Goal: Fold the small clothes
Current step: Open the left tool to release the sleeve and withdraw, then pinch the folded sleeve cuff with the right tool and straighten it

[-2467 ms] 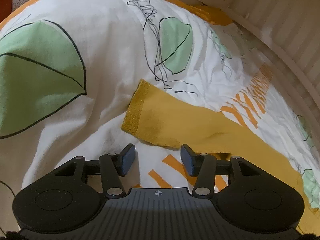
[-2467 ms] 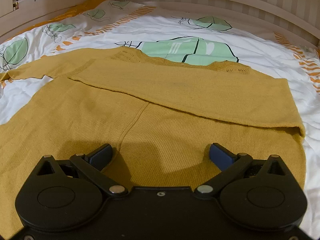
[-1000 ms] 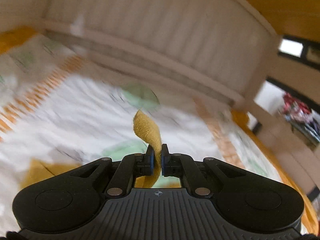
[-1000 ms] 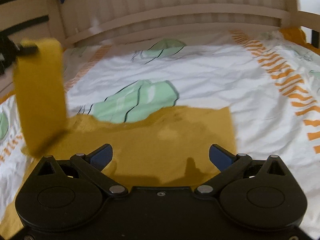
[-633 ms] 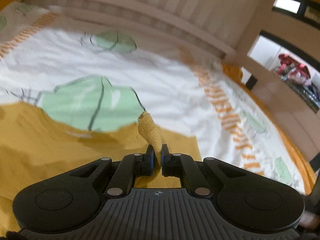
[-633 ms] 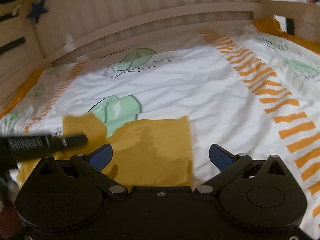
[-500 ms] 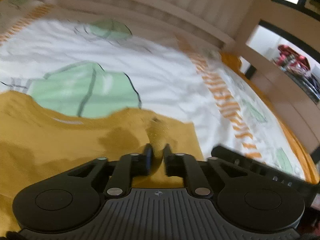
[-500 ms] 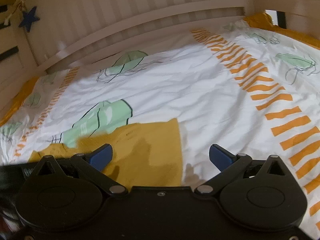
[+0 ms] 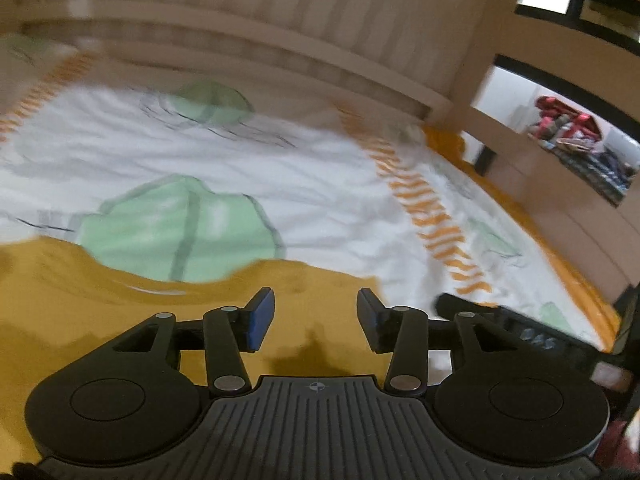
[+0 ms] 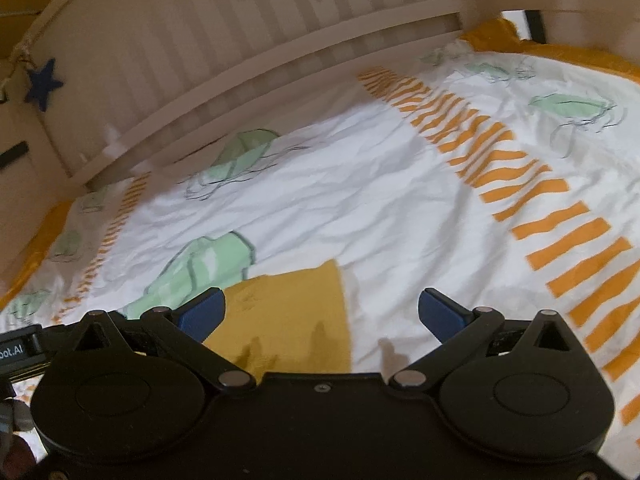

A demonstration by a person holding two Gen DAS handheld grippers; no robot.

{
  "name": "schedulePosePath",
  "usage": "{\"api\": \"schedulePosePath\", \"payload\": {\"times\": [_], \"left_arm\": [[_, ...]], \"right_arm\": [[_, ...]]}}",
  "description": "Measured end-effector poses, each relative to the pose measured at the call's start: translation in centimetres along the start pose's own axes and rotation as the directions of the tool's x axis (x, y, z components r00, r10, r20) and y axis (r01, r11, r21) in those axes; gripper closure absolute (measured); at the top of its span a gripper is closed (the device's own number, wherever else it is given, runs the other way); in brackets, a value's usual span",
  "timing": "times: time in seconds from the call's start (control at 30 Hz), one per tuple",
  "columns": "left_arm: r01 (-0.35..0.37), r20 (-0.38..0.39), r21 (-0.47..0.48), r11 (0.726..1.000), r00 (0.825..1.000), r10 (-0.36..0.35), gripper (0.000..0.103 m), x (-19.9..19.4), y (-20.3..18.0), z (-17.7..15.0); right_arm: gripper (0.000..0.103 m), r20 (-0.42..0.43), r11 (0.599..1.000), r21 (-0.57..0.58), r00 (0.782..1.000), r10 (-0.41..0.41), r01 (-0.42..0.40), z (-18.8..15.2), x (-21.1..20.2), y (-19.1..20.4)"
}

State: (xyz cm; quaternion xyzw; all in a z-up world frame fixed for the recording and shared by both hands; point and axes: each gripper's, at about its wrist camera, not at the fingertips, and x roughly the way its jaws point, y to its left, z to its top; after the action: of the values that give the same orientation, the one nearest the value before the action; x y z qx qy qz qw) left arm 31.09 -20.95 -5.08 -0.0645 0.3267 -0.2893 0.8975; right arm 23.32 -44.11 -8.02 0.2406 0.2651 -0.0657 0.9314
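A white bedspread point(image 9: 320, 184) printed with green leaves and orange dashes covers a bed closed in by a pale slatted wooden frame point(image 10: 240, 40), with a dark blue star point(image 10: 42, 84) hanging at ten o'clock in the right wrist view. A mustard-yellow knit garment point(image 9: 100, 292) lies flat on the bedspread. In the left wrist view it fills the area from nine to six o'clock, under and ahead of the left gripper point(image 9: 316, 318), whose blue-padded fingers stand apart with nothing between them. The view is motion-blurred. In the right wrist view, the garment's corner shows at six to seven o'clock, just ahead of the right gripper point(image 10: 322, 314), whose fingers are spread wide and hold nothing. Its left pad point(image 10: 202, 312) sits over the yellow cloth, its right over bare bedspread.
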Motion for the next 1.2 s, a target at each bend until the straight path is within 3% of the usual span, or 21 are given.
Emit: {"api": "schedulePosePath", "payload": {"times": [0.1, 0.17, 0.33, 0.47, 0.63, 0.7, 0.83, 1.03, 1.2], "left_arm": [[-0.100, -0.006, -0.006, 0.995, 0.995, 0.100, 0.059, -1.1, 2.2, -0.9], [-0.167, -0.029, -0.006, 0.986, 0.986, 0.167, 0.059, -1.7, 4.0, -1.8], [-0.321, -0.047, 0.035, 0.946, 0.945, 0.323, 0.059, -3.7, 8.1, -4.6], [-0.390, -0.063, 0.001, 0.921, 0.919, 0.389, 0.059, -5.7, 11.4, -6.3], [-0.442, -0.089, -0.034, 0.896, 0.895, 0.438, 0.059, -6.2, 14.3, -8.4], [-0.445, -0.076, -0.035, 0.895, 0.894, 0.441, 0.058, -6.0, 14.9, -9.3], [-0.444, -0.002, -0.007, 0.896, 0.896, 0.444, 0.054, -6.0, 14.5, -10.8], [-0.437, 0.006, -0.016, 0.899, 0.899, 0.437, 0.051, -5.8, 14.7, -11.0], [-0.437, 0.009, -0.017, 0.899, 0.899, 0.438, 0.051, -5.7, 14.8, -11.2]], "right_arm": [[0.003, -0.041, 0.996, -0.020, 0.996, 0.081, -0.082, -0.6, 0.8, 0.9], [0.015, -0.085, 0.992, -0.033, 0.989, 0.118, -0.121, -1.1, 1.6, 1.5], [0.028, -0.180, 0.989, -0.057, 0.976, 0.126, -0.138, -2.7, 3.3, 2.5], [0.035, -0.239, 0.988, -0.051, 0.962, 0.130, -0.146, -4.0, 4.3, 2.7], [0.035, -0.264, 0.985, -0.112, 0.959, 0.101, -0.135, -5.0, 4.8, 3.7], [0.036, -0.257, 0.983, -0.121, 0.961, 0.101, -0.136, -5.0, 4.7, 3.8], [0.053, -0.241, 0.984, -0.102, 0.963, 0.121, -0.149, -5.1, 4.7, 3.7], [0.084, -0.244, 0.980, -0.120, 0.962, 0.126, -0.158, -5.6, 5.2, 4.4], [0.090, -0.149, 0.972, -0.179, 0.981, 0.123, -0.149, -4.3, 3.7, 5.9]]}}
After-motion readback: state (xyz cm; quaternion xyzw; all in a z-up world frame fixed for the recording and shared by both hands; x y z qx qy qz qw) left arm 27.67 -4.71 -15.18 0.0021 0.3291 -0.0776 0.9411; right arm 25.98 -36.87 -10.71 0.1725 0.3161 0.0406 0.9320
